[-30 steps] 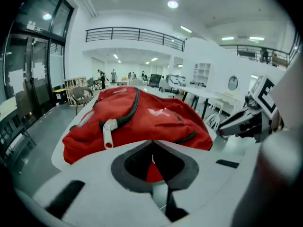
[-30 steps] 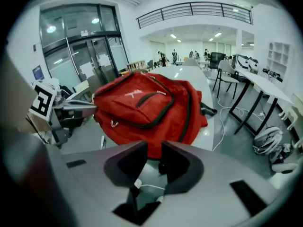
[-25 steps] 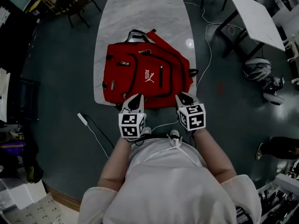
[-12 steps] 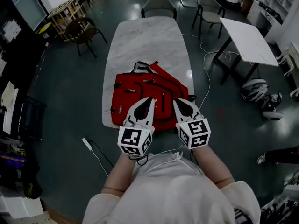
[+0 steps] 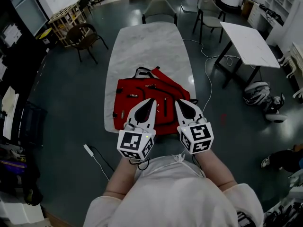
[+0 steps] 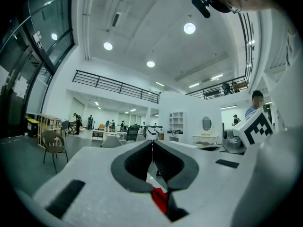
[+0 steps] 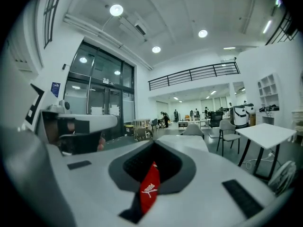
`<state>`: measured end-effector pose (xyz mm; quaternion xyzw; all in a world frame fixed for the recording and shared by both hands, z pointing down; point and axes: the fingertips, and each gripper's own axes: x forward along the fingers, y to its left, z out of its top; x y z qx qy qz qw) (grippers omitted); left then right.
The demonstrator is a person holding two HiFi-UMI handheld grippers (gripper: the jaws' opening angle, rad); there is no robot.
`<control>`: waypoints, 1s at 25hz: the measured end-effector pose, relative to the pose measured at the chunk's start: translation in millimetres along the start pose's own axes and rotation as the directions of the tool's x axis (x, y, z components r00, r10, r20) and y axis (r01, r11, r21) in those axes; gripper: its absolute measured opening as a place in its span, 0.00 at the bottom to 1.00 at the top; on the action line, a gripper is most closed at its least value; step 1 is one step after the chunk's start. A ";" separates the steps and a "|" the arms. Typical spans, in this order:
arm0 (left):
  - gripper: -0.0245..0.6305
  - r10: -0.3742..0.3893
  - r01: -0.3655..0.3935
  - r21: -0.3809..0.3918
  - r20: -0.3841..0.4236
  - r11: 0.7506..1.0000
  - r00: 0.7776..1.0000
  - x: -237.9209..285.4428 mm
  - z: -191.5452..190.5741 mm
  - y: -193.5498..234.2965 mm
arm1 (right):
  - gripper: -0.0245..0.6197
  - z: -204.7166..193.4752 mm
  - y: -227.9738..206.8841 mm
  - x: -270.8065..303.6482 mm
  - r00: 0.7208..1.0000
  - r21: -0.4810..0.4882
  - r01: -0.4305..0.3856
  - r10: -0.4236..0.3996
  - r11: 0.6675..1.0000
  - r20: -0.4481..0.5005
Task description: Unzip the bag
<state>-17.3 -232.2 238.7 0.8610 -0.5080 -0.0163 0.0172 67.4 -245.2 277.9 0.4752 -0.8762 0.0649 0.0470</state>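
- Two tools are held out side by side above the near end of the bag, neither touching it. Each carries a black-and-white marker cube [image 5: 135, 145] on the person's side.
- The left tool [image 5: 152, 100] has its jaws drawn together with nothing between them. Its own view [image 6: 152, 144] shows only a sliver of red bag [image 6: 160, 200] below the tips.
- The right tool [image 5: 178, 101] has just been closing. Its jaws now meet [image 7: 154, 144] and grip nothing.
- Through the gap behind the right tool's tips a strip of the bag [image 7: 149, 188] shows a white leaping-cat logo [image 7: 149, 188] with PUMA beneath it. That is the only readable writing.
- The bag [image 5: 151, 89], a red backpack, lies flat on the near end of the pale marble surface [image 5: 147, 46], with black zip lines curving across its front. Whether any zip is open cannot be told.
- The bag's near edge runs along the surface's near edge, and a dark strap end reaches the right edge. The far half of the surface lies open.
- A white cable [image 5: 208, 74] trails over the floor [image 5: 71, 108] to the right of the surface.
- A chair [image 5: 159, 11] stands at the far end, and a white table [image 5: 251, 44] stands well apart to the right.
- Compared with a second ago, both tools sit higher and now overlap the bag's near part rather than its edge. The bag looks smaller, and more of the room shows beyond it.
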 end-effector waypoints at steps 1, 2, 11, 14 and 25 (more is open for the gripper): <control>0.07 -0.002 0.002 0.000 0.002 1.000 1.000 0.0 0.7 -0.6 | 0.08 -0.1 0.2 -0.2 1.000 -0.003 0.001 -0.001 1.000 -0.002; 0.07 -0.004 0.004 0.003 0.005 1.000 1.000 0.0 1.3 -1.6 | 0.08 -0.3 0.4 -0.5 1.000 -0.005 0.002 -0.002 1.000 -0.003; 0.07 -0.003 0.003 0.012 -0.003 1.000 1.000 -1.1 -4.4 -3.3 | 0.08 -5.4 3.9 -3.4 1.000 -0.023 0.009 -0.009 1.000 -0.015; 0.07 0.000 0.000 0.001 -0.009 1.000 1.000 -0.7 -8.4 -2.2 | 0.08 -7.4 4.4 -4.3 1.000 -0.037 0.010 -0.011 0.999 -0.021; 0.07 -0.001 0.001 -0.002 -0.027 1.000 1.000 5.4 -17.7 -7.3 | 0.08 -16.4 3.3 -5.2 0.999 -0.045 -0.004 0.003 0.999 -0.037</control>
